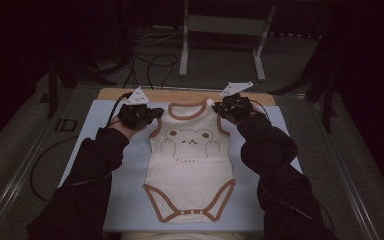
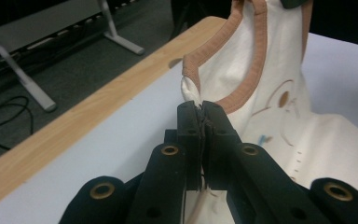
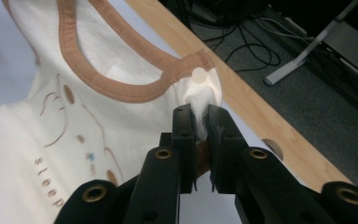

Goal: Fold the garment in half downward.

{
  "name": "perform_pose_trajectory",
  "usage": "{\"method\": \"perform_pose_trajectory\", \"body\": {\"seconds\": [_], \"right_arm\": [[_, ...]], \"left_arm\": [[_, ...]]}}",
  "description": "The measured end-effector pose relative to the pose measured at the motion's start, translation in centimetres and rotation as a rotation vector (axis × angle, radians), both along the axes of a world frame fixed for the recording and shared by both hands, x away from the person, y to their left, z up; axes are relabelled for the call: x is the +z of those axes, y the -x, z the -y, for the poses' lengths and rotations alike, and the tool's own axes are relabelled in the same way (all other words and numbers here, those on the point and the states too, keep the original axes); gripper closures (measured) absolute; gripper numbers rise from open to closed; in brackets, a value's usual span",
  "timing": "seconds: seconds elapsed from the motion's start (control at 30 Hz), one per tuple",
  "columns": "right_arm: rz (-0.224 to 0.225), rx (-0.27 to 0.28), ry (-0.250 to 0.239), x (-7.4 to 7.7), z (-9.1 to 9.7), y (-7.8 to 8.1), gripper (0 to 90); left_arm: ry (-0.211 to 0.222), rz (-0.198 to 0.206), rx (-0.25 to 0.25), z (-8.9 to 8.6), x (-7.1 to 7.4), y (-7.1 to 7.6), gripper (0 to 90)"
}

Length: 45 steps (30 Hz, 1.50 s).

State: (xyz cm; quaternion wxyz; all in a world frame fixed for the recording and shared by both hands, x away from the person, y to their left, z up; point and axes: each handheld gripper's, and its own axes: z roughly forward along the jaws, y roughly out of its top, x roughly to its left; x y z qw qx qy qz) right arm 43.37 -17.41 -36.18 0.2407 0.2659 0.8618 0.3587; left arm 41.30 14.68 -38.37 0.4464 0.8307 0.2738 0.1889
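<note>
A cream baby bodysuit (image 1: 190,160) with brown trim and a bear print lies flat, face up, on a pale blue mat (image 1: 95,150). Its neck end points away from me. My left gripper (image 1: 156,113) is shut on the garment's left shoulder strap (image 2: 193,86), the cloth pinched between the black jaws. My right gripper (image 1: 216,106) is shut on the right shoulder strap (image 3: 200,86), just below a white snap button (image 3: 198,74). In the left gripper view the bodysuit (image 2: 279,107) stretches off to the right; in the right gripper view the bodysuit (image 3: 42,116) spreads to the left.
The mat lies on a wooden table top (image 1: 180,94) whose far edge shows as a tan strip. Beyond it stand metal frame legs (image 1: 184,45) on a dark carpet with loose black cables (image 1: 150,65). Dark sleeves (image 1: 92,175) cover both forearms.
</note>
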Motion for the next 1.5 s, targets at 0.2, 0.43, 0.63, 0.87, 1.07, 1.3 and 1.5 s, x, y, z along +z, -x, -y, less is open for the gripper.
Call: {"method": "perform_pose_trajectory", "body": {"seconds": [0.2, 0.43, 0.63, 0.87, 1.07, 1.3, 1.5], "right_arm": [[-0.016, 0.019, -0.006, -0.9, 0.4, 1.7, 82.5], [-0.023, 0.047, -0.004, -1.9, 0.6, 3.7, 82.5], [-0.017, 0.071, -0.011, -2.2, 0.9, 5.8, 82.5], [-0.036, 0.094, -0.028, -3.2, 1.2, 8.0, 82.4], [-0.059, 0.114, -0.014, -4.3, 1.5, 9.5, 82.4], [-0.063, 0.134, -0.037, -4.4, 1.8, 11.4, 82.4], [-0.088, 0.154, -0.049, -5.2, 1.8, 12.9, 82.4]], "left_arm": [[-0.007, -0.018, -0.028, 0.3, -1.0, 1.2, 87.5], [-0.014, -0.016, -0.063, 0.7, -1.6, 3.2, 87.5], [-0.012, -0.01, -0.102, 1.0, -1.9, 5.1, 87.5], [-0.019, -0.022, -0.135, 0.9, -2.9, 7.0, 87.5], [-0.012, -0.042, -0.145, 0.5, -3.6, 8.1, 87.4], [-0.008, -0.046, -0.177, 0.4, -4.2, 10.1, 87.4], [-0.021, -0.062, -0.196, 0.1, -5.0, 11.4, 87.4]]}}
